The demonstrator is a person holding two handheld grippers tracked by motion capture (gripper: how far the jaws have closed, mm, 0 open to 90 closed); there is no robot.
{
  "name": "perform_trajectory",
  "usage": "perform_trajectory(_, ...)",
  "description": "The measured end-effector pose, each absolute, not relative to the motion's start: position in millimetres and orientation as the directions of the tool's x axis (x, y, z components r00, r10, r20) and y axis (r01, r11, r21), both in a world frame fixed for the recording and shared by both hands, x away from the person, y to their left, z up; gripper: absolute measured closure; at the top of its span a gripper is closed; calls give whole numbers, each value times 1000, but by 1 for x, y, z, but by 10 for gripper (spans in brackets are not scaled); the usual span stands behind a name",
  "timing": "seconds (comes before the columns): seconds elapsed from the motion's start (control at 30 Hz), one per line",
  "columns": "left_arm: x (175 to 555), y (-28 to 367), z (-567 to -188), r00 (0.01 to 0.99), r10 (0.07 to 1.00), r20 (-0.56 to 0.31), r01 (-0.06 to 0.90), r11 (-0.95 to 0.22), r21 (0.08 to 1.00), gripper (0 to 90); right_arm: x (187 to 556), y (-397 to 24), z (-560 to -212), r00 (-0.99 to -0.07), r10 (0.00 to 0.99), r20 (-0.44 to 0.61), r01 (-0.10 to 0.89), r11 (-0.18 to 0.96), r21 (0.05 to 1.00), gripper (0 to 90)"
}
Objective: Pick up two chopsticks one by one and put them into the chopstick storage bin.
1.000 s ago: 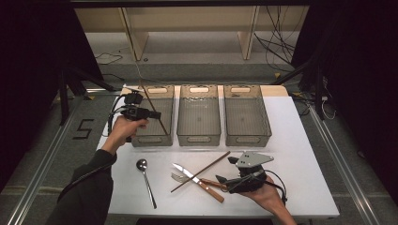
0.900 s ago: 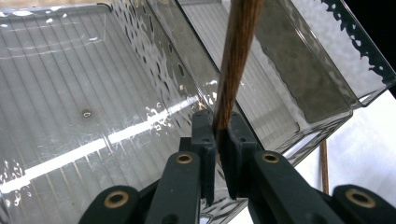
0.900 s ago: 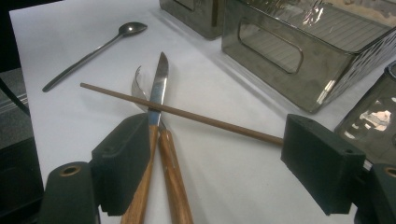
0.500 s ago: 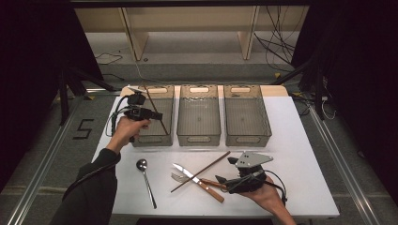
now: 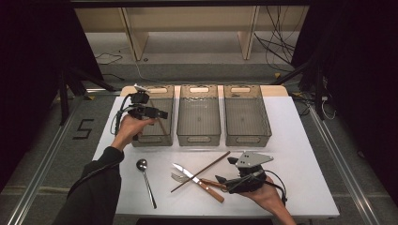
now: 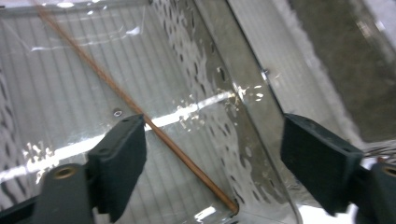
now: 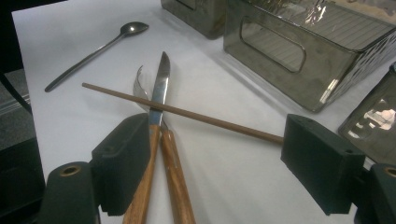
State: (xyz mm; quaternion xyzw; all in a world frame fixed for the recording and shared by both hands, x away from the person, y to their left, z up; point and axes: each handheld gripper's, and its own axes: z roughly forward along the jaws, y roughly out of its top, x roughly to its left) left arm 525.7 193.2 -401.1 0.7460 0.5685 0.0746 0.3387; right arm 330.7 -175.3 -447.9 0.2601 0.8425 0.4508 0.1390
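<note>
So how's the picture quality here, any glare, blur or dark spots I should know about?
High view: the white table is evenly lit, the surroundings fall into black. Left gripper view: bright glare streaks on the clear bin, its far edge smeared soft, while the chopstick inside reads clearly. Right gripper view: sharp on the knife, with the near jaws slightly soft.

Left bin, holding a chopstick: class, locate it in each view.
High view: left bin, leftmost of three.
Left gripper view: the bin's clear floor and wall, close up.
Right gripper view: the bin at top edge, farthest.
Shared landmark: the chopstick inside, high and left gripper views.
</note>
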Motion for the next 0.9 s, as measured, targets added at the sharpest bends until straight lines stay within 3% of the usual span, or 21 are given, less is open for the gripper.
perform_trajectory(0.4, 513, 197, -392, 370, 876, -309, 776, -108, 621, 173, 331, -176, -447, -825, 565, 1, 313, 455, 834, 247)
perform_trajectory(0.6, 486, 206, -383, 411, 843, -348, 734, -79, 674, 175, 331, -178, -445, -832, 554, -7, 306, 469, 828, 248)
perform_trajectory(0.9, 442, 212, -394, 454, 826, -335, 678, -76, 731, 176, 334, -177, -442, -841, 540, -22, 293, 490, 821, 251)
